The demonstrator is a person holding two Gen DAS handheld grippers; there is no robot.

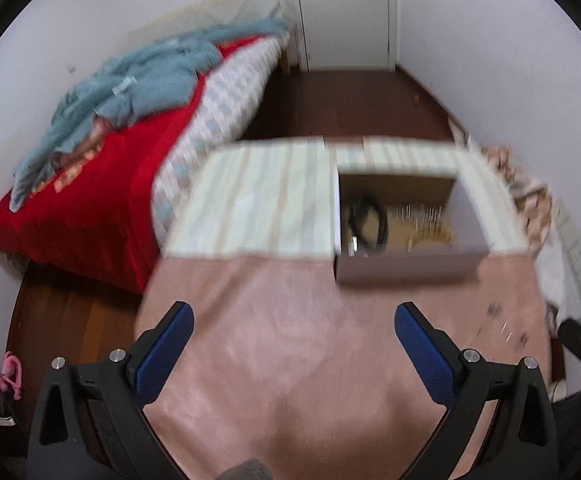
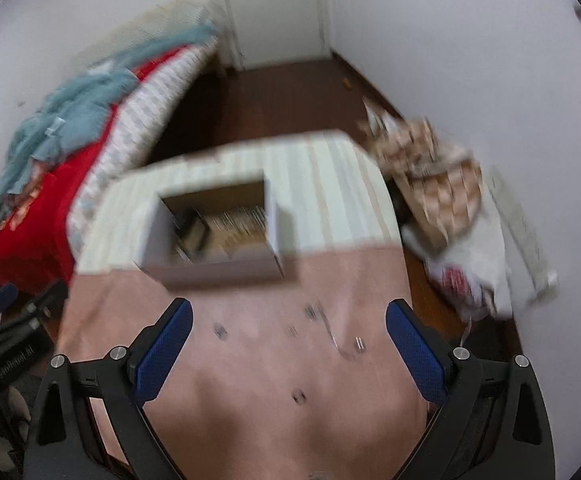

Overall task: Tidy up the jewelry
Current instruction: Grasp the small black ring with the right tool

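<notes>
Left gripper (image 1: 293,322): jaws spread wide, holding nothing, above bare pink cloth (image 1: 290,360).
Right gripper (image 2: 289,318): jaws likewise apart and empty, poised over the loose pieces.
Loose jewelry (image 2: 332,334): several small dark and silvery items, one of them a thin chain-like strand, lie scattered on the pink cloth, apart from one another and short of the box.
Box (image 2: 218,270): open, on the table's striped cloth (image 2: 330,200) beyond the pink; something dark and some glinting pieces lie inside.
Progress: judged partly done; some pieces boxed, the scattered ones remain.
Unclear: motion blur hides what each piece is; the box's contents are indistinct.
</notes>
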